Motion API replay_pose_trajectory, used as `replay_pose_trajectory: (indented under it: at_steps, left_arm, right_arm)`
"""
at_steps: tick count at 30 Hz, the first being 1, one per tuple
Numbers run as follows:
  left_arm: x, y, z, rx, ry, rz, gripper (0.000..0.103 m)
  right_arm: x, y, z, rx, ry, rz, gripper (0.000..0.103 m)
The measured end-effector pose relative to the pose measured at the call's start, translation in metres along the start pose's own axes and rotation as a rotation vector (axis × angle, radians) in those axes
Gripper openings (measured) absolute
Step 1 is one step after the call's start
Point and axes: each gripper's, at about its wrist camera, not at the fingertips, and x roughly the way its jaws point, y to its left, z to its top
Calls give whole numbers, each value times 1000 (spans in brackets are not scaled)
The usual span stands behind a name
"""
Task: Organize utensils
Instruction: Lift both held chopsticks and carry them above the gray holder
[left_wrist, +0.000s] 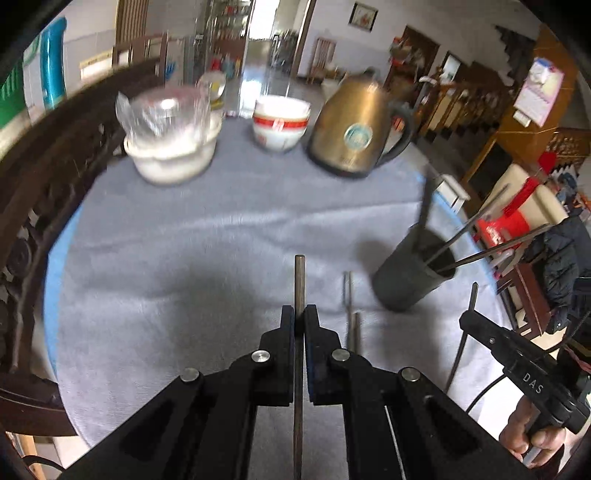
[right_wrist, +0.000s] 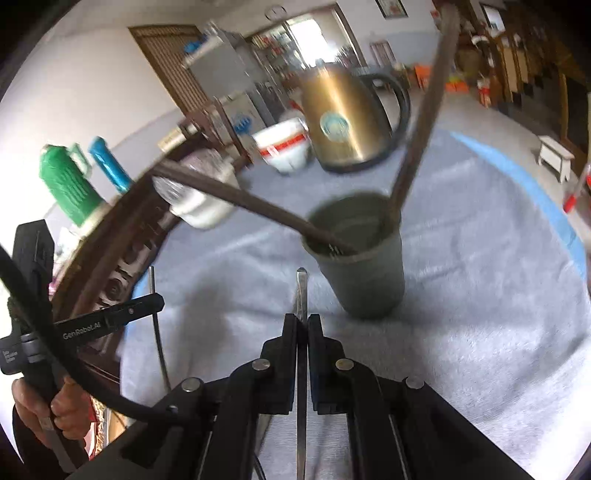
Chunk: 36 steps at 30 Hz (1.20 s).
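Left wrist view: the left gripper (left_wrist: 299, 325), matte black with round metal pins, has its jaws clamped on a thin, straight, dark chopstick (left_wrist: 299, 284) that runs up between the pads and pokes out past the tips above the grey, nubbly tablecloth (left_wrist: 184, 251). Two more chopsticks (left_wrist: 351, 314) lie on the cloth just right of the jaws. Beyond them stands a dark, smooth cylindrical cup (left_wrist: 410, 280) with several chopsticks leaning out of it. A brass-coloured kettle (left_wrist: 354, 129) and white bowls (left_wrist: 280, 122) sit at the far edge. Right wrist view: the right gripper (right_wrist: 302, 325), angled downward, is closed on a flat-tipped chopstick (right_wrist: 301, 291), with the cup just ahead to the right.
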Motion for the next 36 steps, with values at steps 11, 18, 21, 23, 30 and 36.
replay_pose_trajectory:
  at_steps: [11, 18, 21, 23, 30, 36]
  left_arm:
    - [-42, -16, 9, 24, -117, -41, 5]
    - [-61, -29, 18, 36, -167, -60, 5]
    - [-70, -37, 24, 42, -193, -69, 5]
    - [-76, -42, 29, 50, -211, -70, 5]
    - [-89, -58, 50, 55, -261, -98, 5]
    - [-97, -73, 72, 60, -305, -132, 5]
  right_arm:
    - [-62, 23, 13, -43, -186, 41, 6]
    - [-77, 23, 24, -29, -256, 35, 6]
    - [-87, 25, 33, -42, -291, 22, 6]
    - [-93, 26, 39, -50, -313, 14, 6]
    - [-111, 26, 61, -63, -379, -17, 6]
    - [-121, 27, 78, -76, -428, -44, 6]
